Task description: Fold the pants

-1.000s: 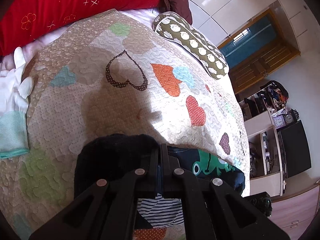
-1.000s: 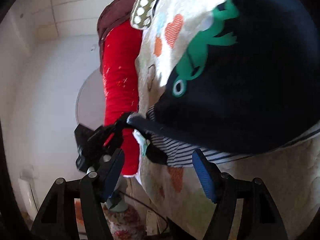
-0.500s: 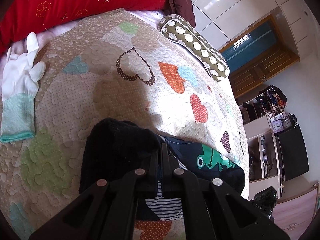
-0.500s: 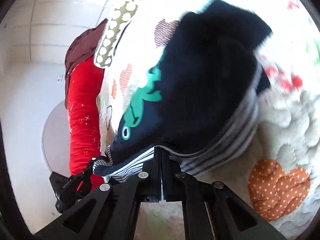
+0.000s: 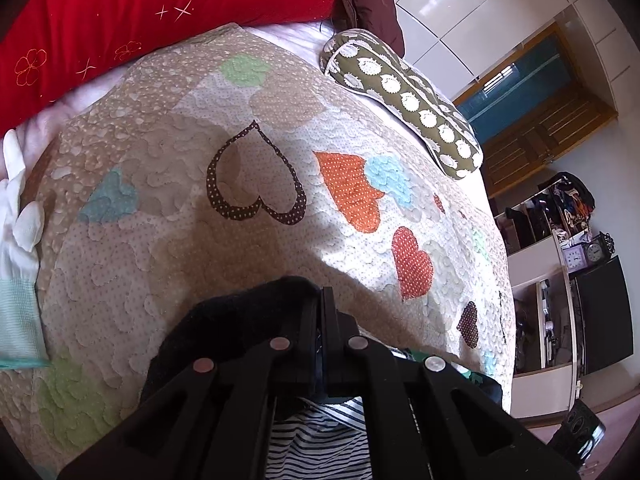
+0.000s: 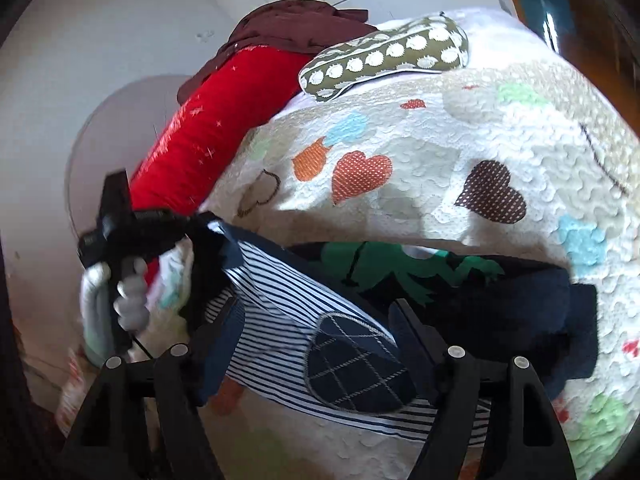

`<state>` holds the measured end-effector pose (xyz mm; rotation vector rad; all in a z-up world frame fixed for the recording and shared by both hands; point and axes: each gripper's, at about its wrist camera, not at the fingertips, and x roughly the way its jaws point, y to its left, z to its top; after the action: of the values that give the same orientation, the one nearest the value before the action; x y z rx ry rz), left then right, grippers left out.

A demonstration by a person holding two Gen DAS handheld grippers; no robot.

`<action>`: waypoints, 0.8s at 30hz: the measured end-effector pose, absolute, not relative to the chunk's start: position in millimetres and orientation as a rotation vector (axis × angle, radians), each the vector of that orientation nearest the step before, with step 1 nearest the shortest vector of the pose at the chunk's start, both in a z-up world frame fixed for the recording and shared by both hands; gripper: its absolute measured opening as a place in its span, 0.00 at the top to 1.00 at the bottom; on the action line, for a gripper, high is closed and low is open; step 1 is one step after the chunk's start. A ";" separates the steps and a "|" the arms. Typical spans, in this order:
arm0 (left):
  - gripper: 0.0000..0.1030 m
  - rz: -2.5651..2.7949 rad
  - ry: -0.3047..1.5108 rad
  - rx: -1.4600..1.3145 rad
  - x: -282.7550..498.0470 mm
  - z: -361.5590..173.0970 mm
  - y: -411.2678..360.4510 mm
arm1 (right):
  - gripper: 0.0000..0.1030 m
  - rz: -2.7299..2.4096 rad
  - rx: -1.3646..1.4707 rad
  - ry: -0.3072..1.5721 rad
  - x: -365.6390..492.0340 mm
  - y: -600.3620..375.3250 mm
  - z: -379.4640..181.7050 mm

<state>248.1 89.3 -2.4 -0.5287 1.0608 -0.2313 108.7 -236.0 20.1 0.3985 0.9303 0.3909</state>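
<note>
The pants [image 6: 460,292] are dark navy with a green frog patch, a striped lining and a checked heart patch. They lie on the heart-patterned quilt [image 5: 280,184]. My left gripper [image 5: 326,320] is shut on a dark edge of the pants [image 5: 240,320]; the striped lining shows below it. It also shows in the right wrist view [image 6: 200,236], held in a gloved hand, pinching the pants' left end. My right gripper [image 6: 316,316] is open, its fingers astride the striped part with the heart patch.
A red bolster [image 5: 140,12] and a dotted olive pillow [image 5: 404,92] lie at the bed's far side. A white glove [image 5: 16,248] lies on the quilt at left. Shelves and a dark screen [image 5: 600,316] stand beyond the bed's right edge.
My right gripper was shut on the pants' striped edge half a second ago and has now opened and pulled back. My left gripper stays shut on the pants and shifted slightly.
</note>
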 end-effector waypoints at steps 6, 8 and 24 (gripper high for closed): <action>0.99 -0.235 1.046 -0.526 233.6 5.9 97.1 | 0.51 0.263 0.137 0.984 108.9 -234.7 -14.7; 0.99 -0.242 1.047 -0.524 234.2 7.9 98.2 | 0.94 0.271 0.151 1.034 106.6 -246.6 -21.8; 0.79 -0.270 1.111 -0.544 340.0 -12.7 82.7 | 0.58 -0.041 0.157 1.069 282.7 -282.5 -12.2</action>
<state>340.0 82.7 -12.7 -0.5444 1.1110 -0.2704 282.7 -282.5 -12.2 0.1572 1.0694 -0.0415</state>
